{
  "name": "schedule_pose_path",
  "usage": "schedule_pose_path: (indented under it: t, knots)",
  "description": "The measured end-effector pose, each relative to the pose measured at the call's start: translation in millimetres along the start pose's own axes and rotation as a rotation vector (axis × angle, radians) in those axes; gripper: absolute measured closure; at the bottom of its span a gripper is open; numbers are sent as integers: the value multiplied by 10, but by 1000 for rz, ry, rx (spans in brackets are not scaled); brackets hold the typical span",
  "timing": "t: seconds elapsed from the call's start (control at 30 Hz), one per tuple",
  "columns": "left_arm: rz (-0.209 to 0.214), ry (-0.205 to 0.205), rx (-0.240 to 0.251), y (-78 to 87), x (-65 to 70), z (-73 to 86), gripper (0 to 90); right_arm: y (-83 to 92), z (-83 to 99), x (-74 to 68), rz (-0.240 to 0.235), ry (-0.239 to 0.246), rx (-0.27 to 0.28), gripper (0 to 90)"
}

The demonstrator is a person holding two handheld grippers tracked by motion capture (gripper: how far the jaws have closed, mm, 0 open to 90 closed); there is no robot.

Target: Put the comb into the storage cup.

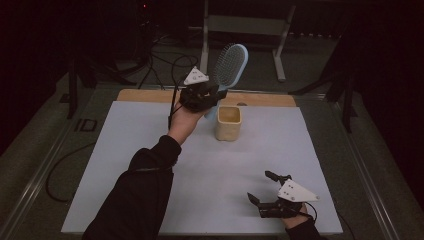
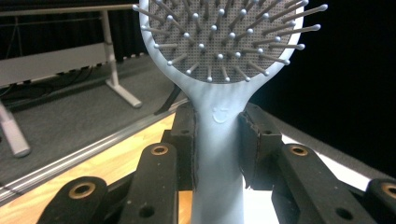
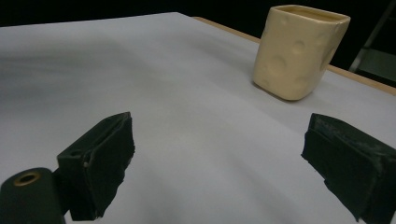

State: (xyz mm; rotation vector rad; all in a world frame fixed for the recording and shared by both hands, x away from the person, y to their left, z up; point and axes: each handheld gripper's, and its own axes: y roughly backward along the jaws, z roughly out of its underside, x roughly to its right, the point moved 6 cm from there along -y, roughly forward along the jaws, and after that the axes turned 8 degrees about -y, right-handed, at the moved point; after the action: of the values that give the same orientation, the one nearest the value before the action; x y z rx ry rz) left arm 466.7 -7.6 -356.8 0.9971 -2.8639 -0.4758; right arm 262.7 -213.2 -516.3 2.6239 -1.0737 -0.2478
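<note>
The hairbrush [image 1: 231, 65] is showing pale blue with a grey bristle pad; the cup [image 1: 229, 122] is looking cream yellow with round dimples; the counter [image 1: 150, 130] is wearing white over a wooden edge

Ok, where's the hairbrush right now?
In the high view the light blue hairbrush is held up by its handle in the left gripper, at the table's far edge just behind the cream cup, bristle head uppermost.

A table [image 1: 150, 95] with a wooden top is carrying a white sheet [image 1: 150, 165] covering most of it. A cream cup [image 1: 229, 122] with dimpled sides is standing upright on the sheet, toward its far edge.
</note>
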Motion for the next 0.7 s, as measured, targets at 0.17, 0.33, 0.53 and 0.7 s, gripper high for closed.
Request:
schedule_pose_path:
  t: [0.17,0.33,0.53,0.7]
  knots:
    - [-2,11,24,-112,15,-53,698,2,2,4,-1,-3,0,85]
    - [-3,23,44,-215,29,-91,697,6,-1,4,-2,-3,2,85]
    - [1,30,89,-325,54,-99,697,9,-2,2,-8,-8,5,85]
    - [7,39,100,-414,58,-80,697,10,-2,2,-10,-9,5,85]
